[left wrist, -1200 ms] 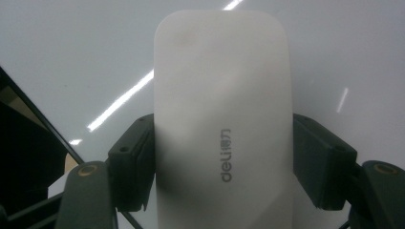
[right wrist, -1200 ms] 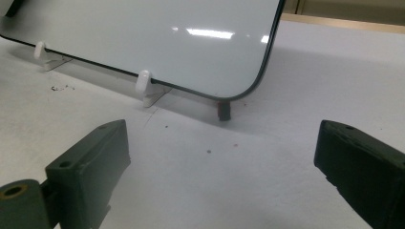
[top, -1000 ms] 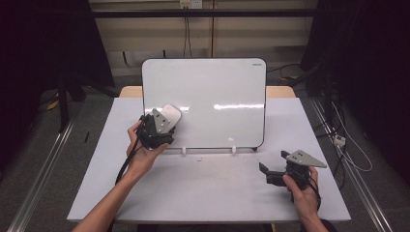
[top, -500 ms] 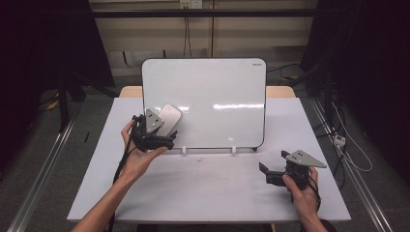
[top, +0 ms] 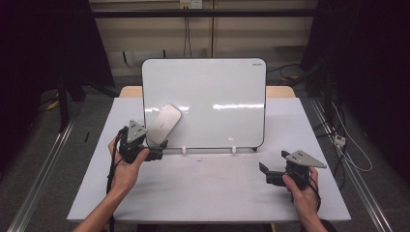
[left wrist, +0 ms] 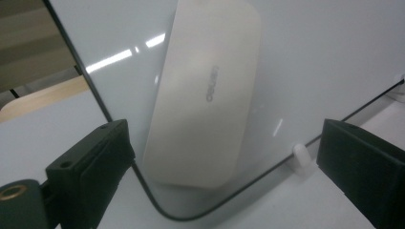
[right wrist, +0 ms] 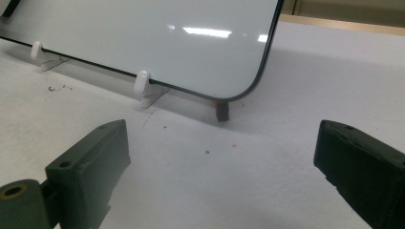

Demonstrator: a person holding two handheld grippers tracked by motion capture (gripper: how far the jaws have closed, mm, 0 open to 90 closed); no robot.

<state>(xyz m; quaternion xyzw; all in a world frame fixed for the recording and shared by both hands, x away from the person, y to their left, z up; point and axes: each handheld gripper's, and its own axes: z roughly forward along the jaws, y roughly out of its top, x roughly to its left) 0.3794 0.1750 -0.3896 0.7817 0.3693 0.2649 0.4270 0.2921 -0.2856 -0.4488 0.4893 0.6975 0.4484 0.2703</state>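
A white whiteboard (top: 212,96) stands upright at the middle of the table. A pale oblong eraser (top: 163,124) clings tilted to its lower left corner. In the left gripper view the eraser (left wrist: 205,95) lies flat on the board (left wrist: 325,47), beyond the jaws. My left gripper (top: 160,150) hovers just below and left of the eraser; its jaws have just been opening and stand wide, with nothing between the pads. My right gripper (top: 266,174) rests open near the front right, pointing at the board's lower right corner (right wrist: 143,33).
The white table (top: 212,188) spreads in front of the board. Small white support clips (top: 184,150) (right wrist: 141,82) hold the board's bottom edge. Cables hang past the table's right side (top: 348,150). Dark curtains flank the table on both sides.
The left gripper let go of the eraser, which stays on the board. That gripper then drew back toward the left and the table's front. The right hand has not moved.
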